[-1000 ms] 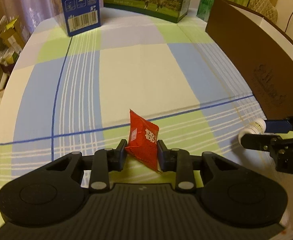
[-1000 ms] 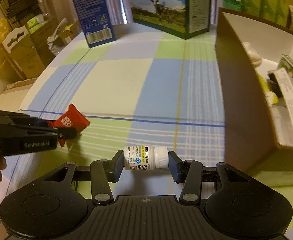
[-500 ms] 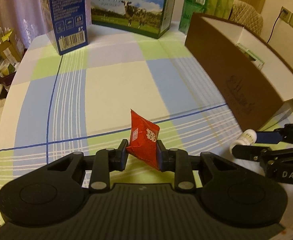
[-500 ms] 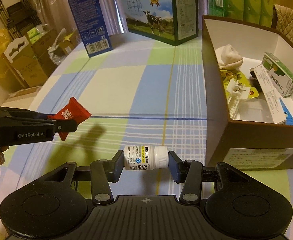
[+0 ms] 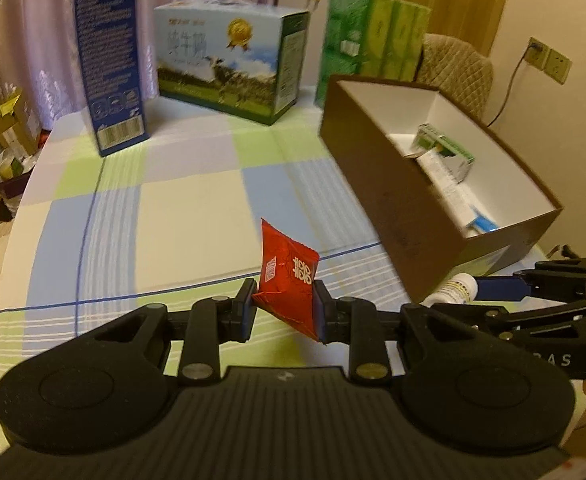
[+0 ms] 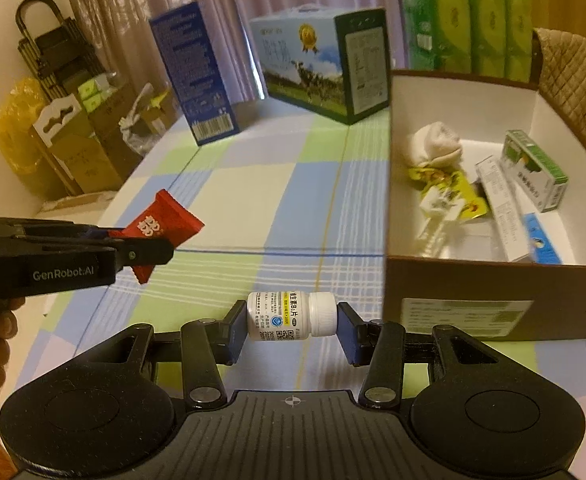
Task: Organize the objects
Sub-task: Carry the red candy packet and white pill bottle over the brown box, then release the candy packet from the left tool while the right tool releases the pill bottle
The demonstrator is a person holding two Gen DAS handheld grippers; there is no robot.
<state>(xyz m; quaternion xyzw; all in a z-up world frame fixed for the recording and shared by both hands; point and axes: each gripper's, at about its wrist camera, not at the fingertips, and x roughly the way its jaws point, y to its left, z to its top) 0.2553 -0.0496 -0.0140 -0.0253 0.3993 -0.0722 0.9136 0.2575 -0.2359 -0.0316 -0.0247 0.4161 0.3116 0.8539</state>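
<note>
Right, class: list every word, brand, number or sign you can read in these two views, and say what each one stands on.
"GenRobot.AI": side of the left gripper.
"B1": yellow label of the white bottle, among Chinese print too small to read.
"AS": last letters on the right gripper; the rest is cut off.
Red packet: white characters, not legible.
Milk carton: gold medal sign, large characters blurred.
Blue box: barcode, print too small.

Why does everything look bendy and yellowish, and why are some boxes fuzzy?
Both wrist views use fisheye lenses, so straight edges curve; warm indoor light tints both yellow. Left wrist view: the milk carton and brown box are smeared by motion, while the red packet stays sharp. Right wrist view: the white bottle is crisp, the background softer.
</note>
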